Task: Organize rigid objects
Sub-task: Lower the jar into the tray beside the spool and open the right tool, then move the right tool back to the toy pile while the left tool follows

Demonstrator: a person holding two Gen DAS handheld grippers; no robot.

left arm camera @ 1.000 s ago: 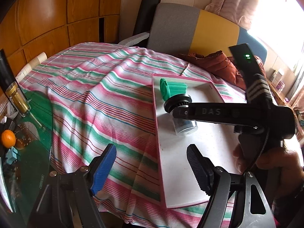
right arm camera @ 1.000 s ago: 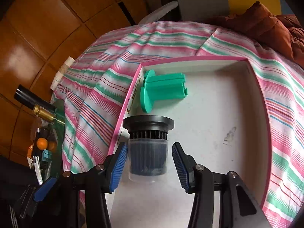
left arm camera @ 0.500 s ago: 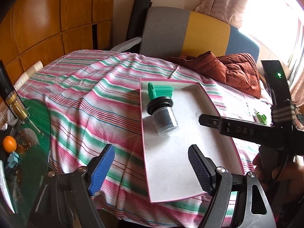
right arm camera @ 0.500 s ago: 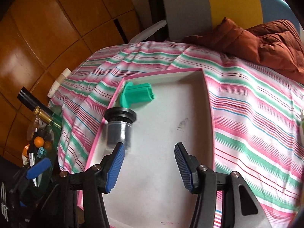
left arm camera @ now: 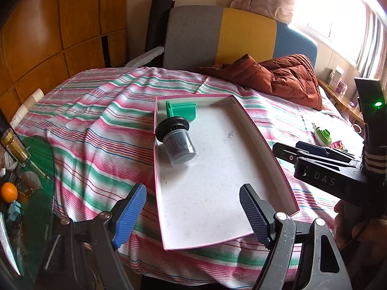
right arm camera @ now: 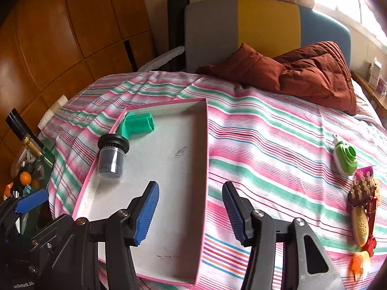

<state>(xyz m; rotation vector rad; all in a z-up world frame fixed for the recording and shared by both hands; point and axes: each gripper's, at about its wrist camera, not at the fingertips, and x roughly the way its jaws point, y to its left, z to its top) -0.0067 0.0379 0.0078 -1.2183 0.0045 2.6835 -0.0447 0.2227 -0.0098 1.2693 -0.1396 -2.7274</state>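
A pink-rimmed white tray lies on the striped bedspread. In its far left corner rest a green plastic part and a black filter in a clear cup, lying on its side and touching the green part. My left gripper hangs open over the tray's near end, empty. My right gripper is open and empty above the tray's right rim; in the left wrist view the right gripper shows side-on at the right. A green-and-white gadget and a toy cluster lie on the bed to the right.
A rust quilted jacket is heaped at the bed's far side before a grey, yellow and blue headboard. At the left stands a glass side table with a bottle and an orange. Wooden panels line the left wall.
My right gripper has drawn back from the filter cup and swung right, off the tray's middle. The cup stays lying in the tray. My left gripper has shifted a little.
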